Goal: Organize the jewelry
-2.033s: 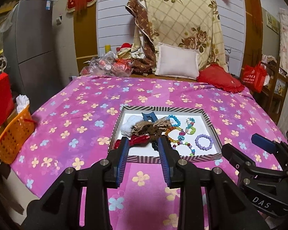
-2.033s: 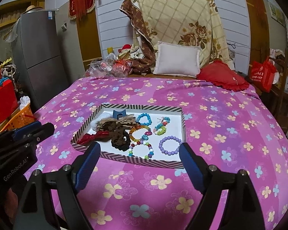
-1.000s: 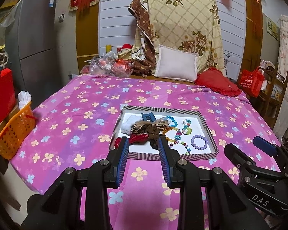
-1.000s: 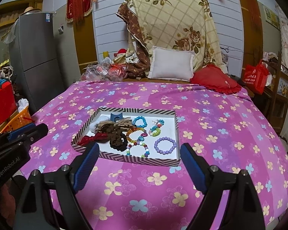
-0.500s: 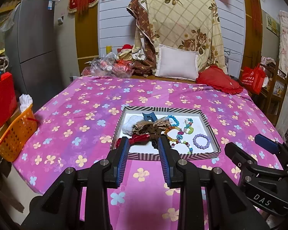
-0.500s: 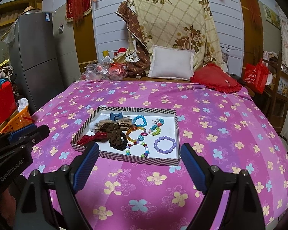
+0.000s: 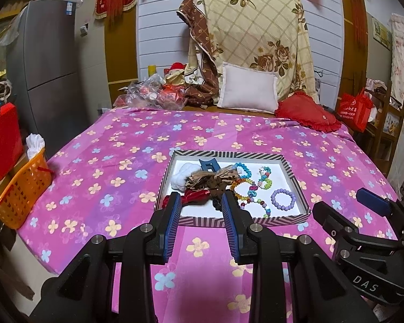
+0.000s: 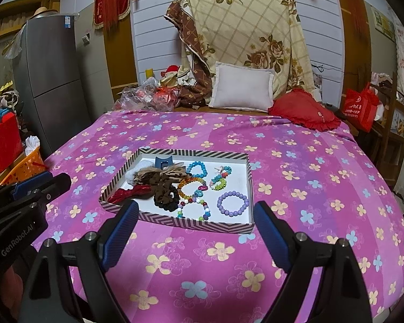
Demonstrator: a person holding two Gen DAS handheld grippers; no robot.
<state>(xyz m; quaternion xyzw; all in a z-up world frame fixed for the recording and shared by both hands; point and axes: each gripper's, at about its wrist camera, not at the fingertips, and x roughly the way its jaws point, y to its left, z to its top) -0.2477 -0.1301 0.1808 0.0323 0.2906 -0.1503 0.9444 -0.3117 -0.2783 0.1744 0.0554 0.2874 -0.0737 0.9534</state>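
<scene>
Little has moved since the frames of two seconds ago: the striped tray sits slightly further from both cameras than it did then, and your two grippers have the same spread as before.

You hold the left gripper short of the tray's near wall, its blue pads partly apart with nothing between them, lined up with the red hair tie at 12 o'clock. That narrow gap would suit a thin item. Your right gripper stands wide and empty before the tray's near edge, framing the purple bead bracelet at about 1 o'clock; the wide spread leaves room to come down over a ring of beads.

The jewelry lies loose inside the tray on the flowered bedspread, not yet sorted. Bracelets fill the right half: a blue one, a rainbow one and a multicoloured one. Hair things crowd the left: a black scrunchie, a brown bow, a blue claw clip and a white scrunchie. Everything overlaps near the middle, so a clean pick probably starts at the edges.
</scene>
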